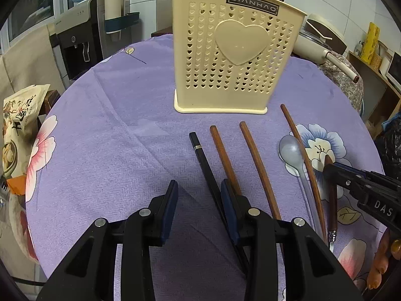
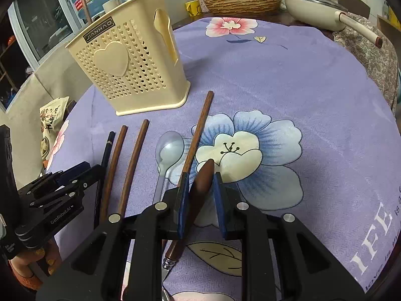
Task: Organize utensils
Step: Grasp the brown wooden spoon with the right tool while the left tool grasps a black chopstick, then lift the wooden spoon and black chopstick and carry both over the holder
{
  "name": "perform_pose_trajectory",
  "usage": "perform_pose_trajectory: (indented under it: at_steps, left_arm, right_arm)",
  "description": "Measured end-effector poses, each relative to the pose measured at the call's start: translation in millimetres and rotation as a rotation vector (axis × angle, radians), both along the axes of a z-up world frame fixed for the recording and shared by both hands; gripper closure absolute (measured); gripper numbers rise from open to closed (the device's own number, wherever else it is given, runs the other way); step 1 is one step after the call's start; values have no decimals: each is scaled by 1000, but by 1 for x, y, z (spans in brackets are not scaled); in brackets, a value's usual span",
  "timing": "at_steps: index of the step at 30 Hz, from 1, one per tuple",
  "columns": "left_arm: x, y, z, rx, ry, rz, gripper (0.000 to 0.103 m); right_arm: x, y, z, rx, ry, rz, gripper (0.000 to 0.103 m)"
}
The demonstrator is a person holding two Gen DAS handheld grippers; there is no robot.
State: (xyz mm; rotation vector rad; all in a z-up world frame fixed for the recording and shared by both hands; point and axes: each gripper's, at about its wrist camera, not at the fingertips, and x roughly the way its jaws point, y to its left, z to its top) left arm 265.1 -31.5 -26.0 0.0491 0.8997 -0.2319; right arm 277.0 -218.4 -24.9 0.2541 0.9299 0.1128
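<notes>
Chopsticks lie in a row on the bench (image 1: 112, 125) in front of the cream holder (image 1: 233, 57), handy for lifting in. From the left wrist I see my left tool (image 1: 199, 190) partly open and empty, its right finger just beside the black chopstick (image 1: 203, 160).

Right wrist view: my right tool (image 2: 200, 188) stands narrowly parted around the wooden-handled utensil (image 2: 201, 185); I cannot tell whether the pads press it. The grey spoon (image 2: 169, 148) lies alongside.

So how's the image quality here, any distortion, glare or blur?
Left wrist view: strong fisheye bending, the utensil holder leans, corners vignette black, focus sharp. Right wrist view: same curvature, soft glare on the spoon, and the tablecloth evenly lit with faint shadows.
</notes>
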Motion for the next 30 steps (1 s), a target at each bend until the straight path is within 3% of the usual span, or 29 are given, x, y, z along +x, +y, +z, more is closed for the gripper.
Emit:
perform_pose_trajectory:
  at_steps: [15, 18, 20, 26, 30]
  left_arm:
    - [35, -17, -3, 41, 18, 18, 68]
    - [38, -21, -3, 59, 7, 15, 75]
    - [41, -20, -3, 61, 5, 26, 92]
    - [45, -11, -1, -17, 18, 26, 94]
    - [39, -6, 10, -70, -16, 31, 94]
  right_arm:
    - [9, 13, -7, -82, 20, 7, 82]
    - [10, 14, -7, -88, 12, 12, 82]
    - [10, 12, -7, -64, 11, 12, 83]
    - [7, 0, 3, 33, -44, 13, 85]
    - [2, -10, 17, 101, -90, 28, 86]
